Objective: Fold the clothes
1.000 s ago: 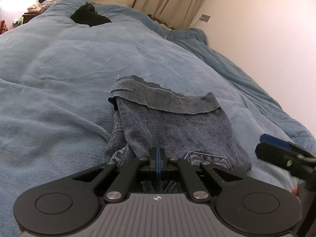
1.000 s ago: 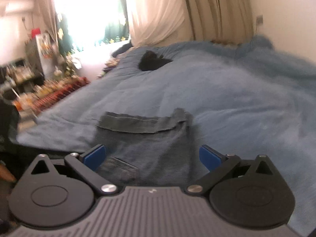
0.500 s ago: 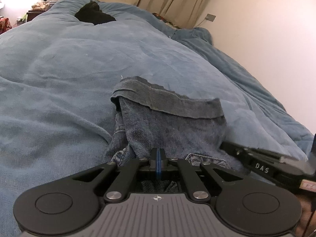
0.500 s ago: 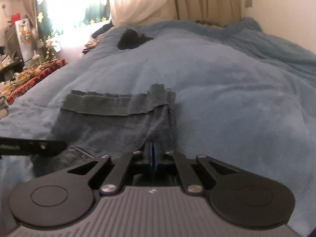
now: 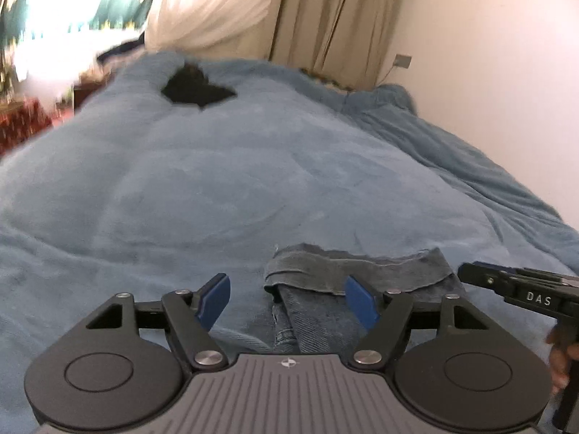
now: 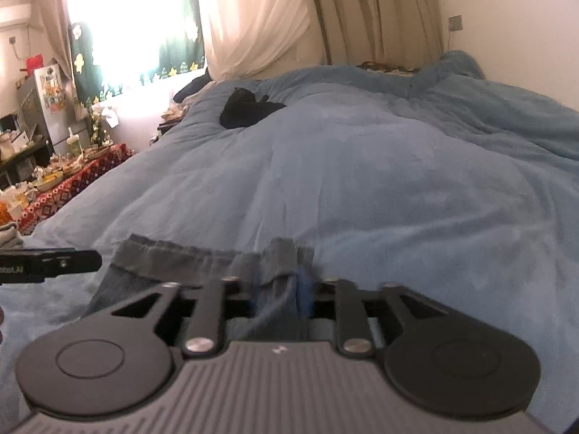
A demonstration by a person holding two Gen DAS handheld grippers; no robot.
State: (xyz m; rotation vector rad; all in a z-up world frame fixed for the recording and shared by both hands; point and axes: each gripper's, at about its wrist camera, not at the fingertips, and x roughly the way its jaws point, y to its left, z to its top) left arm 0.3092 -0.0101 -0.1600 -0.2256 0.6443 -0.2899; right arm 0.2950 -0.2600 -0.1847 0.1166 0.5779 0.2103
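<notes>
Left claw [image 5: 287,302] wide open, holding nothing, over folded jeans [image 5: 362,278]. Right claw [image 6: 280,294] pinching jeans edge. Jeans lie on blue bed [image 5: 217,181]. Black cloth [image 6: 246,110] far back.

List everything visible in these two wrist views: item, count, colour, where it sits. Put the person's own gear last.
jeans: one pair, faded blue denim, folded on the near part of the bed, hem turned over.
blanket: one, blue, covering the bed.
dark garment: one, black, far end of the bed.
curtains: cream, behind the bed's far end.
wall socket: one, grey, right wall.
side table: red patterned cloth, cluttered, left of the bed.
fridge: one, grey, far left.
left gripper: open over the jeans.
right gripper: closed on the jeans' right edge.
</notes>
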